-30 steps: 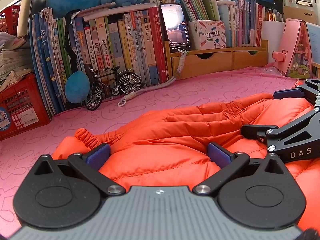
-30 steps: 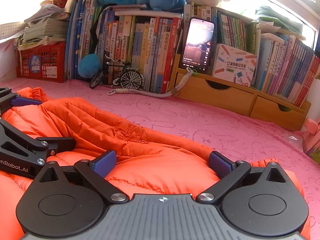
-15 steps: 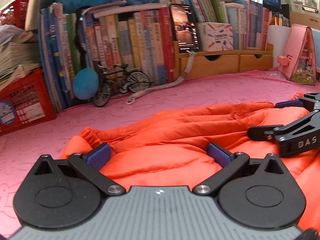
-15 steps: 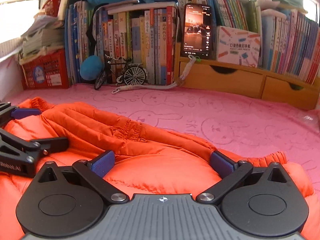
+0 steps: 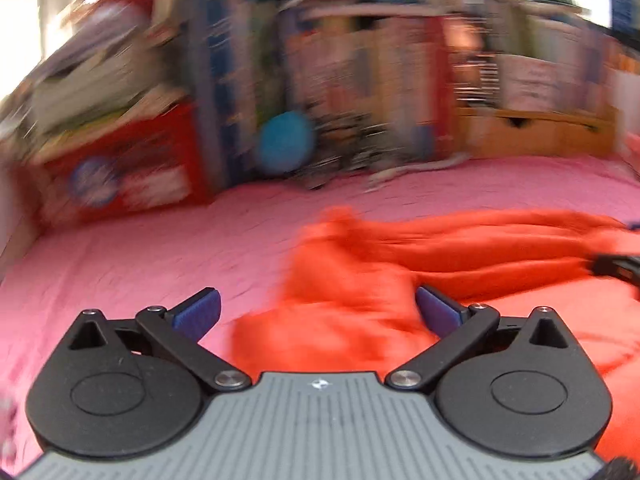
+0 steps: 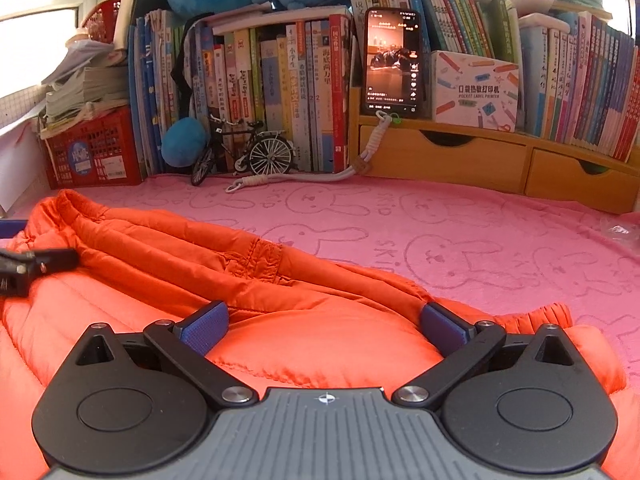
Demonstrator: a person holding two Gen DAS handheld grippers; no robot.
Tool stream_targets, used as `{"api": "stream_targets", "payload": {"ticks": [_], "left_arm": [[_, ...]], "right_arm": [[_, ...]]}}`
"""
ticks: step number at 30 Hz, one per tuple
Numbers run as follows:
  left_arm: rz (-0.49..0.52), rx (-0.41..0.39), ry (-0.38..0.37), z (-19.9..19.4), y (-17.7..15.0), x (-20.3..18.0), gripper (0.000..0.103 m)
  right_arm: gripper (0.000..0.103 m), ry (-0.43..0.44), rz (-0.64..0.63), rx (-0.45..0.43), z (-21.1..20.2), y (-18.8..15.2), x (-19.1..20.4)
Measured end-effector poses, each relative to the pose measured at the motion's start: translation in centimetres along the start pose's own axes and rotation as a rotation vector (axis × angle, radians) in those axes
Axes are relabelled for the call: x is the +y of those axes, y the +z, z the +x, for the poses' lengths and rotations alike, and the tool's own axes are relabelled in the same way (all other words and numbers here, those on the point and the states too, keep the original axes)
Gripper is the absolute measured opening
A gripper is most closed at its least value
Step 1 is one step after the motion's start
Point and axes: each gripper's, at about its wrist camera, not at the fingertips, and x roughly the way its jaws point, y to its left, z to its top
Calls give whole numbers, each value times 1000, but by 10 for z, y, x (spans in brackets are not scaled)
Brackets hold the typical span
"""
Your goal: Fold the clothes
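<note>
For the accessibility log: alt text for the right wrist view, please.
The open right gripper hovers over a puffy orange jacket lying on a pink bunny-print cloth. Behind stand shelved books and a propped phone.

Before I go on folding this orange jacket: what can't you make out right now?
- Left wrist view: motion blur smears the shelf and the orange jacket.
- Right wrist view: the left gripper is blurred and cut by the frame edge.
- Right gripper body hides the jacket's near edge.
</note>
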Motion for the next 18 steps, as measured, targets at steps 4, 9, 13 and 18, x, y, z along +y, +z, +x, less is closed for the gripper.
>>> {"api": "stream_targets", "payload": {"ticks": [4, 9, 13, 18], "left_arm": [[29, -45, -56, -35, 7, -8, 92], [151, -86, -203, -63, 19, -45, 92], [236, -33, -103, -30, 15, -67, 95], [204, 1, -94, -2, 8, -53, 102]], "right_arm": [[103, -44, -3, -4, -24, 7, 17], [101, 29, -1, -25, -56, 18, 38], [92, 15, 46, 40, -48, 14, 29], [91, -128, 62, 43, -37, -6, 1]]}}
